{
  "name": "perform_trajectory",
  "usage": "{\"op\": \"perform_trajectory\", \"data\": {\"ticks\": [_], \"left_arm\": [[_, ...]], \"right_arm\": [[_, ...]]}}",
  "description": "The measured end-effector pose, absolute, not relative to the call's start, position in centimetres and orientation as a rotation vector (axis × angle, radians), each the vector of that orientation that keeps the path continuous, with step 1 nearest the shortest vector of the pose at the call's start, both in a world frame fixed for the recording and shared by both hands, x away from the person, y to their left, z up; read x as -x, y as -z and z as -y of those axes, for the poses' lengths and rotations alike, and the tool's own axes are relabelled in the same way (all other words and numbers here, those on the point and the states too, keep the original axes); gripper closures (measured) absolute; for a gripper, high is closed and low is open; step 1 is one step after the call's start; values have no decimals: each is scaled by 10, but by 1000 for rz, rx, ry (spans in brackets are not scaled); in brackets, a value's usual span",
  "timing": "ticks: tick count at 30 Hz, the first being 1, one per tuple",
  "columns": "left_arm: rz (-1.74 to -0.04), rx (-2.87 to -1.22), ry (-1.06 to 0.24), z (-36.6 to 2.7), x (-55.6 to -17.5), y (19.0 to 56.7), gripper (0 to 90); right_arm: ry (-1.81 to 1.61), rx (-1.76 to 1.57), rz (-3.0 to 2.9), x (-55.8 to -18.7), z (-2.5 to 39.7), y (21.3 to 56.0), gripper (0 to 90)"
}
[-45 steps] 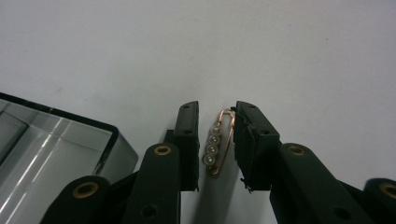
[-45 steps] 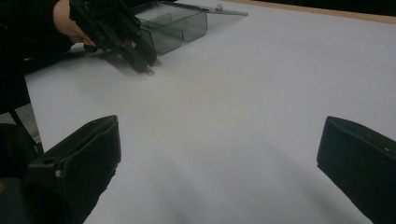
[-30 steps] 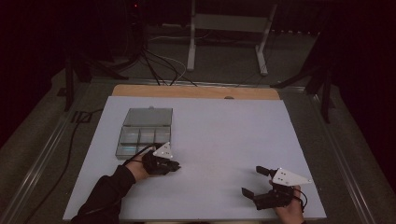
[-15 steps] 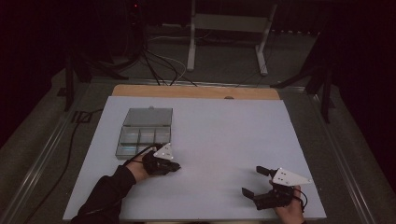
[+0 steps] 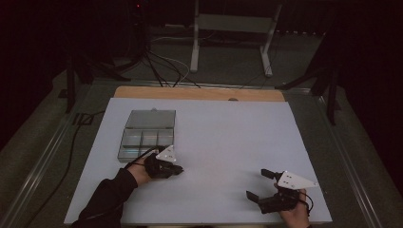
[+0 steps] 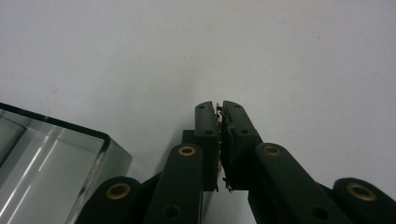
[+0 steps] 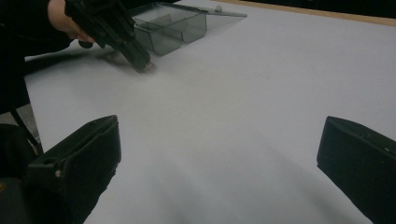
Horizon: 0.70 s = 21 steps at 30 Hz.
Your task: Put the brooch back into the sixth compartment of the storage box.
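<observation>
A: As seen from above, covering nearly the whole tabletop: white sheet (image 5: 218, 142), with a strip of wooden board (image 5: 199, 93) showing along the far edge. Beyond that, on the dark floor, a metal stand (image 5: 233, 23) and a tangle of cables (image 5: 157, 66).

B: And on the sheet?

A: Clear compartment box (image 5: 147, 135), toward the far left, lid laid open flat on the far side. Looks empty in the compartments, as far as can be told through the glare.

B: Anything blocking the way to it?

A: Nothing between. Left gripper (image 5: 178, 169) just beside the box's near corner, apart from it, tips down at the sheet. Jaws pressed together; a thin brownish sliver in the seam in the left gripper view, too small to identify.

B: And the other side?

A: Right gripper (image 5: 256, 183) near the front right edge of the sheet, well apart from the box and from the left gripper. Jaws spread wide, holding nothing, bare sheet between them. Pointed across the sheet toward the box and the left gripper, seen far off in the right gripper view.
</observation>
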State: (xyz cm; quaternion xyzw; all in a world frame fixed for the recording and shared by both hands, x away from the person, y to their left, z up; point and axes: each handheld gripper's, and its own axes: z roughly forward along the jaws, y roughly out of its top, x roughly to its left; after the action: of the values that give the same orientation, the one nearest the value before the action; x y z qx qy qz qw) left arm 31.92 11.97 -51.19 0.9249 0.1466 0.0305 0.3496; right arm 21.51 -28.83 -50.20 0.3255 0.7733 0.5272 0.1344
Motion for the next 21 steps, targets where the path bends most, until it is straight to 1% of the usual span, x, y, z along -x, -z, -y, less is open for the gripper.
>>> {"op": "perform_trajectory", "data": {"ticks": [21], "left_arm": [[-351,-2361,-79,-118,-312,496,877]], "right_arm": [[-1529,-944,-2242,-215,288,502,0]]}}
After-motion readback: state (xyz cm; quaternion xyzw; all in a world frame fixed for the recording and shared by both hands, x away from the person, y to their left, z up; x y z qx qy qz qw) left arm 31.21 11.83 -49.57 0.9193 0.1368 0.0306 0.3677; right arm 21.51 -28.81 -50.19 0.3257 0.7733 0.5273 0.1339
